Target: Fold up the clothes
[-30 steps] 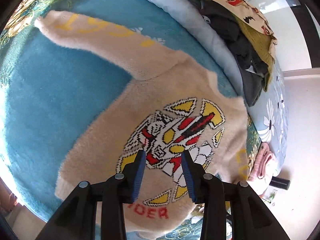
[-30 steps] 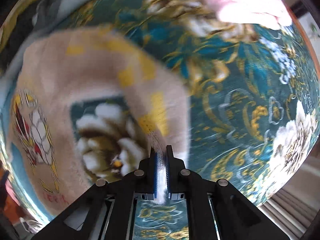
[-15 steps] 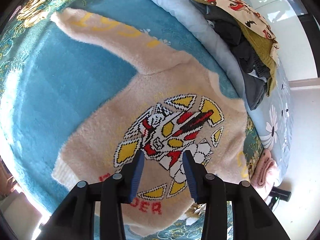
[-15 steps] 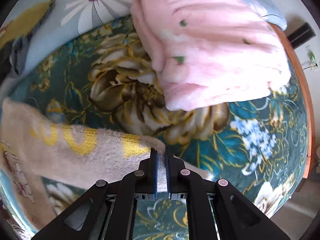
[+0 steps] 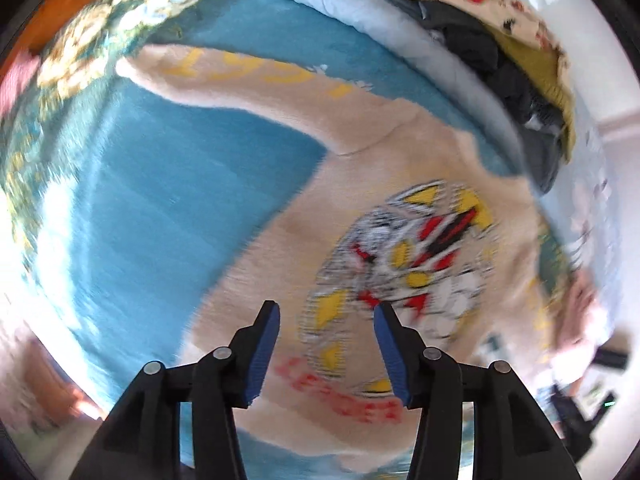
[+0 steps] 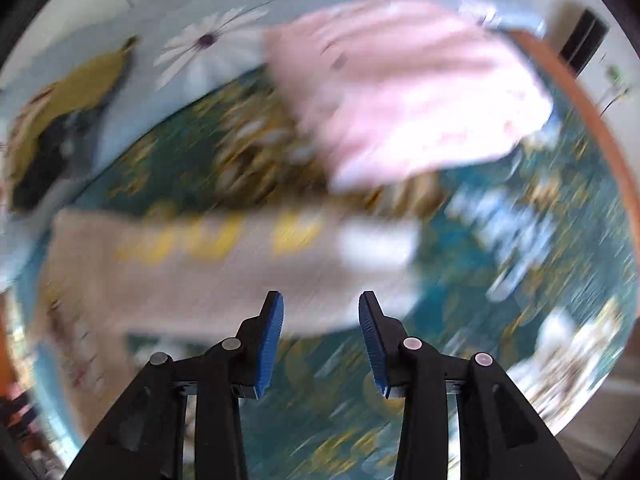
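Both views are smeared by motion blur, so the red lettering near the hem of the beige sweater (image 5: 400, 200) cannot be read. It lies flat on the teal blanket (image 5: 168, 208). The left gripper (image 5: 326, 344) hovers over its lower front, fingers spread and holding nothing. Only the right wrist view shows one sleeve (image 6: 240, 256) stretched sideways, the right gripper (image 6: 321, 334) spread and empty just short of it, with a folded pink garment (image 6: 404, 100) beyond
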The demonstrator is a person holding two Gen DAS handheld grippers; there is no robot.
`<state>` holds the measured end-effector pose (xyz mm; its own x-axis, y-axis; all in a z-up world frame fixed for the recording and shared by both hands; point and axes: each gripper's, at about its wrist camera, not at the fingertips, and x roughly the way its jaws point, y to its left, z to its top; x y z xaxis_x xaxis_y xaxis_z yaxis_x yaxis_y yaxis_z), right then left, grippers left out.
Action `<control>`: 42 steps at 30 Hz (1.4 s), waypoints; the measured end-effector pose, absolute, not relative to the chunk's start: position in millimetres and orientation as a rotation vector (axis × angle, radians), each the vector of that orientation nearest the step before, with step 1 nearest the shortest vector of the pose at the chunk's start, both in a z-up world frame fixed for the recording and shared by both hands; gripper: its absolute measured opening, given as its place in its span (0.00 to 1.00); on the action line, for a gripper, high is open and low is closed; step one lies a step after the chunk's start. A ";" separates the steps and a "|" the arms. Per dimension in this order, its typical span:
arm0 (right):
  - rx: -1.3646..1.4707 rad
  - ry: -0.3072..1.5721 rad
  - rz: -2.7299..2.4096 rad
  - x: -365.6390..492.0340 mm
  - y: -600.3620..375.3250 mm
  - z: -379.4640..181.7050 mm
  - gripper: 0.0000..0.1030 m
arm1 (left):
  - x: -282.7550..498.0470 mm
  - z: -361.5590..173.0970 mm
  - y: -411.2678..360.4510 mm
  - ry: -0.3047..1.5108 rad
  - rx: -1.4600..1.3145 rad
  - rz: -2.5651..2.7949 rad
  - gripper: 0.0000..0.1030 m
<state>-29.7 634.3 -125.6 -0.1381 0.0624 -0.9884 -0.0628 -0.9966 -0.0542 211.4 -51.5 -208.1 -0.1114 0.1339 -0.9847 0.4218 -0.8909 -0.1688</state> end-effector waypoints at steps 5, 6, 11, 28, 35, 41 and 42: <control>-2.458 0.088 2.186 39.7 554.6 -190.6 0.39 | 226.5 -247.1 -85.9 0.510 2.026 -2.027 0.54; -2.513 0.113 2.164 51.0 540.6 -201.0 0.39 | 229.3 -254.6 -93.2 0.536 2.034 -2.002 0.54; -2.573 0.388 2.011 76.1 519.4 -235.9 0.40 | 234.7 -291.3 -114.7 0.615 2.122 -1.956 0.60; -2.557 0.541 1.911 87.1 483.9 -251.1 0.13 | 250.5 -316.2 -107.9 0.595 2.303 -2.039 0.16; -2.521 0.539 1.992 87.8 499.7 -232.3 0.11 | 283.0 -299.0 -90.0 0.600 2.341 -2.080 0.11; -2.488 0.474 1.979 83.3 525.5 -225.9 0.10 | 303.2 -309.0 -73.7 0.567 2.376 -2.019 0.11; -2.492 0.486 1.977 81.3 524.6 -226.4 0.10 | 303.1 -309.5 -74.5 0.574 2.367 -2.005 0.11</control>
<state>81.3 524.6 -226.4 0.2004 -0.2804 -0.9387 -0.1866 -0.9516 0.2443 303.1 -74.5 -309.5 0.1256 0.2815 -0.9513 0.2648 -0.9336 -0.2413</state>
